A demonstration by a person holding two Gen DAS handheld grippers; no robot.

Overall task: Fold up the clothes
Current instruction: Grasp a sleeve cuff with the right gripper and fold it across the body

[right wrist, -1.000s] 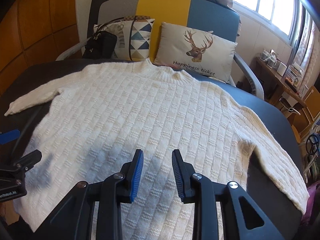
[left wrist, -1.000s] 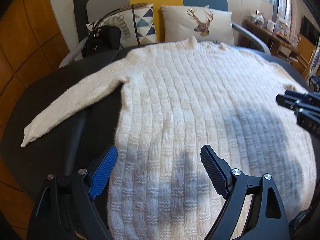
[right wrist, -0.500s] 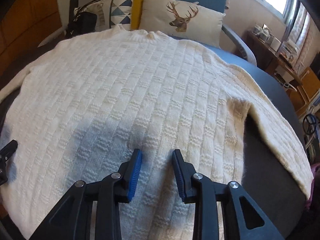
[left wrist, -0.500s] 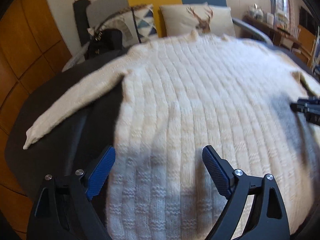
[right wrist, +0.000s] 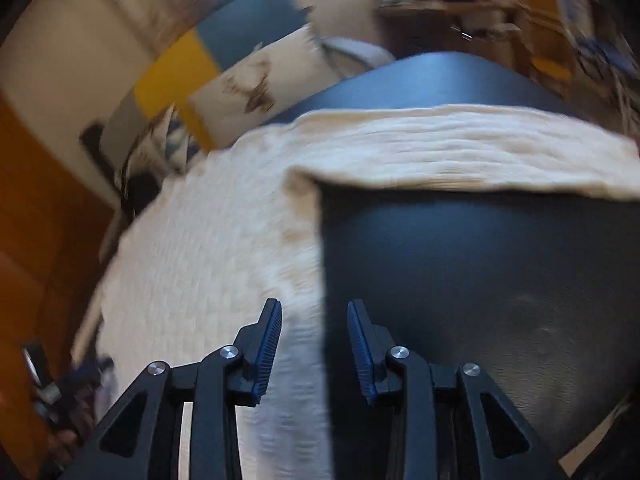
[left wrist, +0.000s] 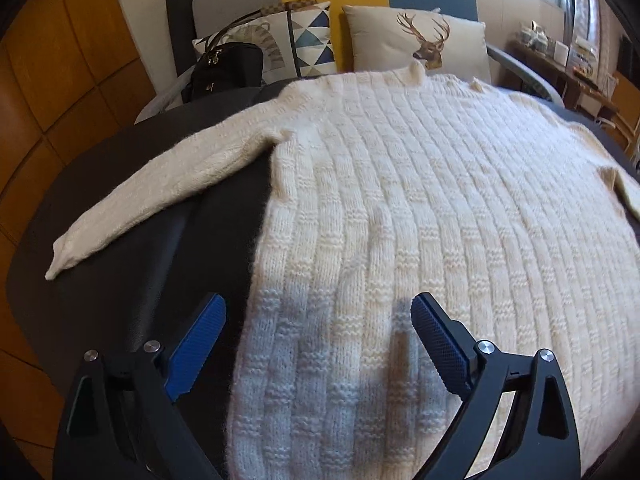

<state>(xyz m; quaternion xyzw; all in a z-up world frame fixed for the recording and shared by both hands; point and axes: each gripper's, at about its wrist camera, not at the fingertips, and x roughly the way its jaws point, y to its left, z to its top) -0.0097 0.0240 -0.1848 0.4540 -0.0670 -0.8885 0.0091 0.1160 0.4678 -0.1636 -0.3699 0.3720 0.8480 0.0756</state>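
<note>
The cream knitted sweater (left wrist: 420,216) lies flat, front up, on the dark round bench (left wrist: 132,280), with its collar on the far side and its hem on the near side, so its long axis runs straight away from both pairs of fingers. The left gripper (left wrist: 318,322) hovers above the near left corner of the body: its left finger is over the bare bench, its right finger over the knit, and the side edge of the sweater runs between them. These fingers stand wide and are opening a little more, and they press on nothing. The left sleeve (left wrist: 160,188) goes out from the shoulder, ahead of these fingers and to their left, with the cuff well apart from the body. The right gripper (right wrist: 314,326) is over the other side edge of the body; the edge passes just between its fingers, with knit to the left of them and bare bench to the right. This view is much blurred, but the fingers seem narrow, opening slowly, and not yet pinching the cloth. The right sleeve (right wrist: 460,152) lies across ahead of them, well apart. I judge each hand is nearer to its own side, so the coming move is a grip on the two edges. Behind the collar stand the deer cushion (left wrist: 420,40) and a black handbag (left wrist: 228,68) on the sofa; nothing stands in the way.
</note>
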